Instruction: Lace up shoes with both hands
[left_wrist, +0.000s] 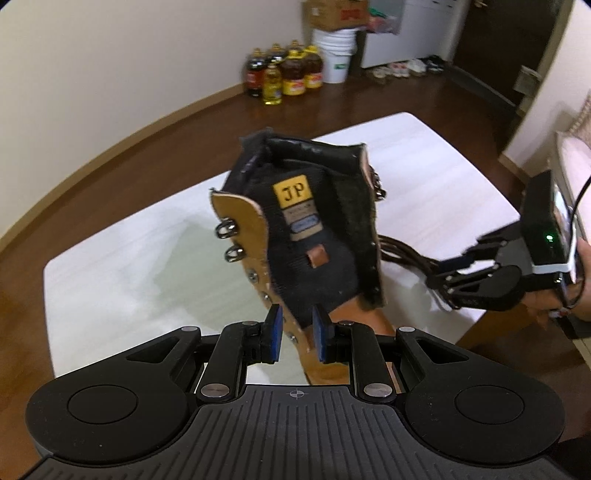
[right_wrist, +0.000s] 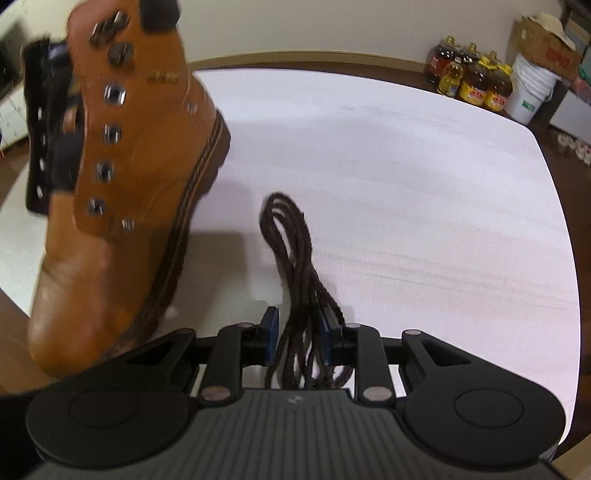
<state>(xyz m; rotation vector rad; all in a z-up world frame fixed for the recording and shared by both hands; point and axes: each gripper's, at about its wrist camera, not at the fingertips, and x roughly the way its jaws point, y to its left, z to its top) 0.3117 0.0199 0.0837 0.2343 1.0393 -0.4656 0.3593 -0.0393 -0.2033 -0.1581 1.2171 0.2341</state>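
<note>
Lacing not begun: boot (left_wrist: 295, 236), eyelets empty, tilting on counter (right_wrist: 406, 184), left gripper (left_wrist: 297, 334) jaws straddling its tongue edge, grip uncertain. Right gripper (right_wrist: 300, 341) jaws released around bundled lace (right_wrist: 291, 251).

- Boot (left_wrist: 295, 236): tan leather ankle boot w/ dark sole, black padded collar and black tongue (yellow "JP" patch on it). Unlaced, flaps spread open; metal hooks up top, eyelets below on each flap. Tilted, toe end lifted off the white table (right_wrist: 406, 184), shaft leaning toward the far side; sits at left of the table in the right wrist view.
- Lace (right_wrist: 295, 258): dark brown braided cord, bunched in a long multi-strand loop, lying on the table just right of the boot, apart from it.
</note>
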